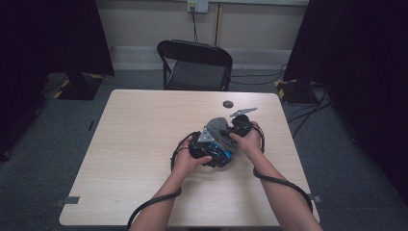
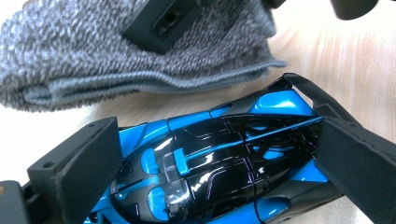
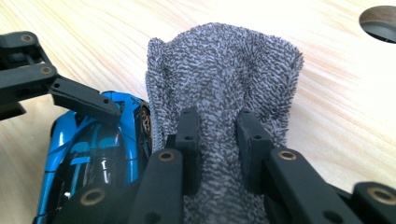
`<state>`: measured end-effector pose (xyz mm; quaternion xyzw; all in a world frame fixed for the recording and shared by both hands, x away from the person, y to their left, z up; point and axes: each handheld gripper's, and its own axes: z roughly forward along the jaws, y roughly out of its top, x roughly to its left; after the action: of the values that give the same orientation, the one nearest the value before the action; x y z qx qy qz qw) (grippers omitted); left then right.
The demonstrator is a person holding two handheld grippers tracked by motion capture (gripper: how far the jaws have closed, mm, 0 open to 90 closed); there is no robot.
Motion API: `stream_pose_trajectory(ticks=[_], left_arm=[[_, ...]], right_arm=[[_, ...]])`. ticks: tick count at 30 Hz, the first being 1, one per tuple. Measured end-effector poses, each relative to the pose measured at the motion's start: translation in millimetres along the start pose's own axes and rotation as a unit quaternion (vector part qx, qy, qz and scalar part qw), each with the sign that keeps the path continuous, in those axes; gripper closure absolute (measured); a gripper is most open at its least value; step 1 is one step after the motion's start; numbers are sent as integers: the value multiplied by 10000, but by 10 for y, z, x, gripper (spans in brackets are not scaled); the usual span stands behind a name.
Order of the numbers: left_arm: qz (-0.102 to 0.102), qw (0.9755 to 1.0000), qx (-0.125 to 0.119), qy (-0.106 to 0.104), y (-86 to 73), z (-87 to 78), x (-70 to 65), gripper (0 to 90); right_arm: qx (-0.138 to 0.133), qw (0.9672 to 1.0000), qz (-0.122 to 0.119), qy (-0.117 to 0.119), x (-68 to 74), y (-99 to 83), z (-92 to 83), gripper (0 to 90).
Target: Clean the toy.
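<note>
A glossy blue and black toy car (image 2: 196,177) lies on the wooden table, and my left gripper (image 2: 218,140) is shut on it, one black pad against each side. Just beyond it is a folded grey terry cloth (image 2: 93,56). My right gripper (image 3: 218,119) is shut on that cloth (image 3: 224,70), pinching a ridge of it between its narrow-set pads. The car (image 3: 93,158) sits to the left, touching the cloth's edge, with a left gripper finger (image 3: 84,100) across it. From above, left gripper (image 1: 219,156), car (image 1: 223,155), cloth (image 1: 219,126) and right gripper (image 1: 227,131) crowd together right of the table's middle.
A small dark round disc (image 1: 228,104) lies on the table (image 1: 144,144) beyond the cloth, and appears again as the disc (image 3: 380,21). A black folding chair (image 1: 195,65) stands past the far edge. Cables trail from both grippers over the near edge.
</note>
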<state>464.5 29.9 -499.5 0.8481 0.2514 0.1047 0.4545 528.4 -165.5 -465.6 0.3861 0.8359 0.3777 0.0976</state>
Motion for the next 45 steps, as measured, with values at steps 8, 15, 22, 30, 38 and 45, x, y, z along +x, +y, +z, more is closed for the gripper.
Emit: stream_pose_trajectory(ticks=[8, 15, 22, 30, 38, 45], left_arm=[[12, 10000, -23, 3, -7, -2, 3, 5], [1, 10000, -44, 7, -13, -3, 1, 5], [8, 10000, -48, 7, -14, -3, 1, 5], [16, 10000, -42, 5, -13, -4, 2, 6], [14, 10000, -52, 5, -15, -5, 4, 7], [21, 10000, -55, 2, -16, -6, 4, 8]], right_arm=[[134, 9999, -100, 8, 74, 34, 177, 739], [325, 9982, -487, 100, 166, -7, 283, 743], [320, 9983, -440, 223, 133, -49, 258, 745], [378, 9973, -526, 335, 86, -105, 184, 746], [360, 9971, -502, 451, 28, -211, 73, 746], [319, 9973, -472, 460, 0, -322, -39, 746]])
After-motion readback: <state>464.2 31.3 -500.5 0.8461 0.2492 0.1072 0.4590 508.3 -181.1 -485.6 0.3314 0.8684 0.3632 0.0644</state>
